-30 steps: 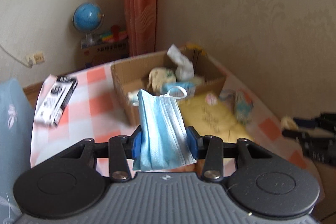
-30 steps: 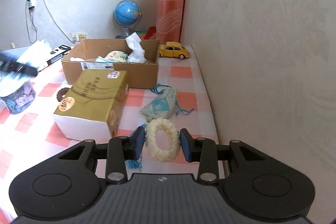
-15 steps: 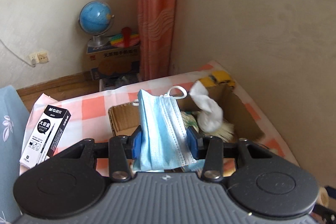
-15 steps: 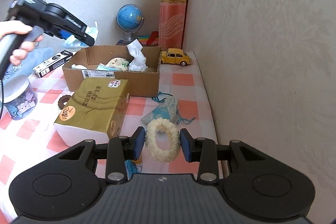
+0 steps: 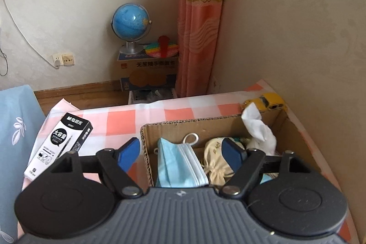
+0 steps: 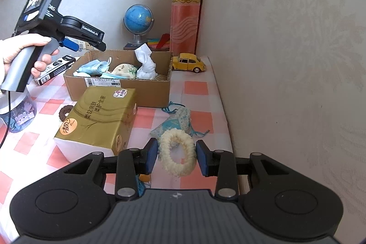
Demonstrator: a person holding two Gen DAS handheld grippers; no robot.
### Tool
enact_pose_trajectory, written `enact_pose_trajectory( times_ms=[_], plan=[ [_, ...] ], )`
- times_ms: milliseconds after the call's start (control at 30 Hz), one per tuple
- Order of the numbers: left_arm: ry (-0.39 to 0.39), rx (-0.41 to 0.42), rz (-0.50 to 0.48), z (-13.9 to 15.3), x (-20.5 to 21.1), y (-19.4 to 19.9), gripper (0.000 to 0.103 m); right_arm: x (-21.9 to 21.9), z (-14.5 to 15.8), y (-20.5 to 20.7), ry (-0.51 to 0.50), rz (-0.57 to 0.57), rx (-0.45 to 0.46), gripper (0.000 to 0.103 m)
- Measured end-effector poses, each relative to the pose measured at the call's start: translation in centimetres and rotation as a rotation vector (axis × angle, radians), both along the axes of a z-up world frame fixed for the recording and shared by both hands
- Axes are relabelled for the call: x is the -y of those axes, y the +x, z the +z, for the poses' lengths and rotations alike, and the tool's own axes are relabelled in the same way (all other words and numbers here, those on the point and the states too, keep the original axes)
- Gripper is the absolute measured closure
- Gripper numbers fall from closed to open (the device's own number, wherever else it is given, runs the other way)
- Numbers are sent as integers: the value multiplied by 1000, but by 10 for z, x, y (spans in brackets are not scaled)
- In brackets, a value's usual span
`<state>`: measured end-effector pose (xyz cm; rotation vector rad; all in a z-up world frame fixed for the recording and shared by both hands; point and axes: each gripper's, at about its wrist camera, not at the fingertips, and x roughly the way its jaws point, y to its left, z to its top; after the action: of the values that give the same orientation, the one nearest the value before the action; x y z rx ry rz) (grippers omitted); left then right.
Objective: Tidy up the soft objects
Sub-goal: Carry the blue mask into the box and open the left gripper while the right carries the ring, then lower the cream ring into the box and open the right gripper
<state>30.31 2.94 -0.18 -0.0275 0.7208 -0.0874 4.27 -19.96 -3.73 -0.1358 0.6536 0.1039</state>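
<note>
In the left wrist view the left gripper [image 5: 180,150] now stands spread wide over the near end of the cardboard box [image 5: 194,124]. Its jaws have just been opening, and the blue face mask [image 5: 180,164] that was pinched between them half a second ago now lies loose inside the box, between the pads but touched by neither. That reads as one more soft thing put away. At about two o'clock from the mask lies a cream drawstring pouch [image 5: 216,158], and beyond it, at the far right corner, a crumpled white tissue [image 5: 260,132]. A black-and-white pen box [image 5: 59,143] lies on the checked cloth at ten o'clock, outside the box.

In the right wrist view the right gripper [image 6: 176,157] is nearly pressed together, pinching a cream fluffy ring [image 6: 177,156] between its blue pads. Just past it at twelve o'clock a blue patterned pouch [image 6: 175,124] lies on the cloth, not yet sorted; a gold tissue pack [image 6: 98,118] sits at ten o'clock.

Farther off, at ten o'clock, the person's left hand [image 6: 22,54] grips the handle of the left tool, which tilts down over the box's left end. The right tool points down at the cloth. The ring seems the next thing to go in.
</note>
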Motion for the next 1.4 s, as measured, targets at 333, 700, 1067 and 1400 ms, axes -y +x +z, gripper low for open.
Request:
enact_pose_trajectory(
  times_ms=[333, 700, 1067, 1400],
  plan=[
    [46, -11, -149, 22, 5, -99, 11, -9, 3, 7, 16, 39, -9, 61],
    [-73, 48, -134, 27, -3, -192, 4, -23, 19, 35, 23, 69, 14, 61],
    [21, 27, -217, -2, 10, -211, 3, -43, 37, 109, 42, 112, 12, 61],
    [-1, -22, -149, -18, -10, -205, 3, -69, 33, 179, -12, 145, -23, 55]
  ],
)
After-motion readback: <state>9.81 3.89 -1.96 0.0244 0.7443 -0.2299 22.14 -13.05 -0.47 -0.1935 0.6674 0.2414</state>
